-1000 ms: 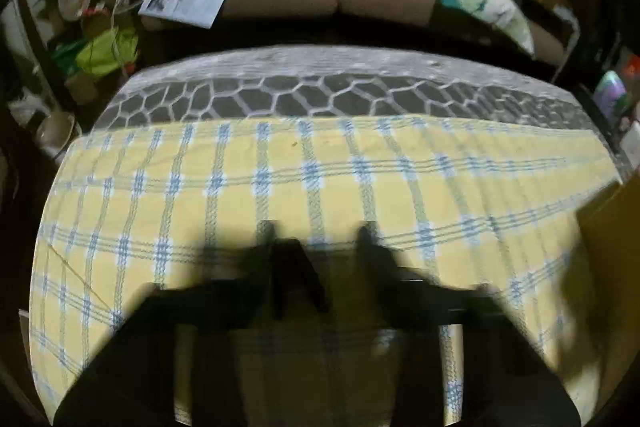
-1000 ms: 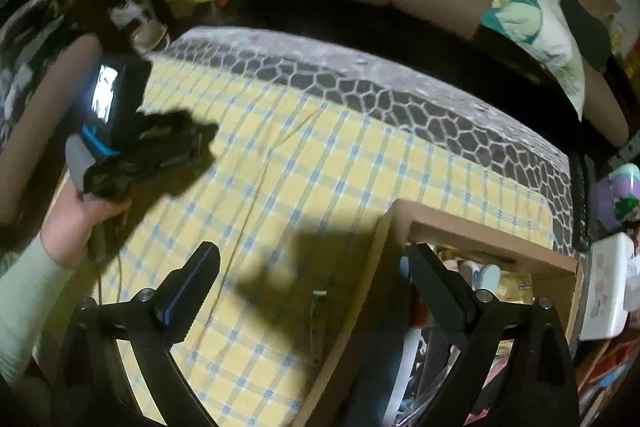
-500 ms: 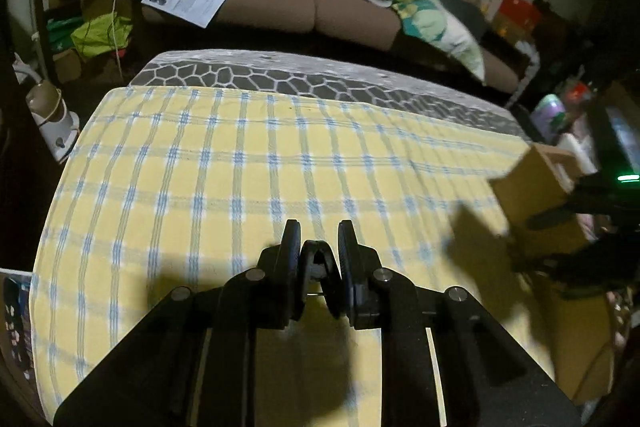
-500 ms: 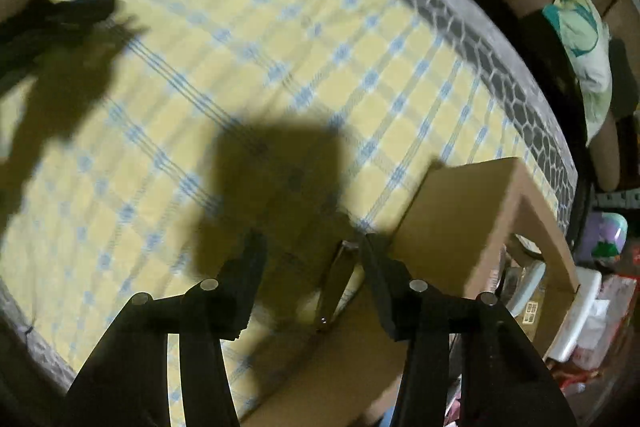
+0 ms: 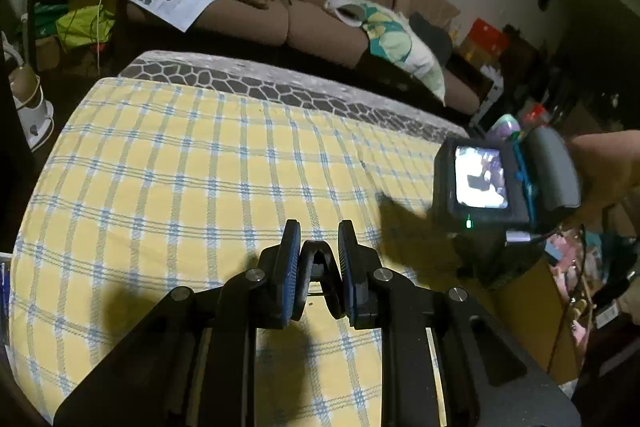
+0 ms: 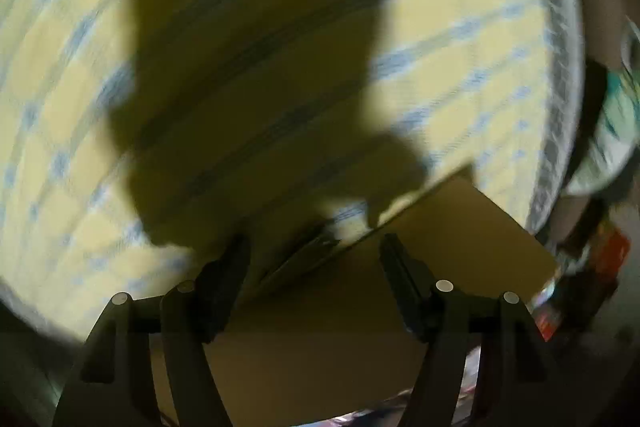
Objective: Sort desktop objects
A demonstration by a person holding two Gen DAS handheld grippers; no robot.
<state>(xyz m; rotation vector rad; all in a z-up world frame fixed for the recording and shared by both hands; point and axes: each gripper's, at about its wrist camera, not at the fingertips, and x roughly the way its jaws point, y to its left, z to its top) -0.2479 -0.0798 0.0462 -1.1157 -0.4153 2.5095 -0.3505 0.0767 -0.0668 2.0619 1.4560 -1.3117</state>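
Cloth on table, box at right edge, sofa behind

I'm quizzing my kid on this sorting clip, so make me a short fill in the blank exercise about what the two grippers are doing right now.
1. The left gripper is shut on a black ____.
2. The right gripper has its jaws ____ and holds nothing.
3. The checked tablecloth is blue and ____.
4. Beneath the right gripper sits a cardboard ____.

Missing words: clip; open; yellow; box

No legible text, labels or numbers anywhere.
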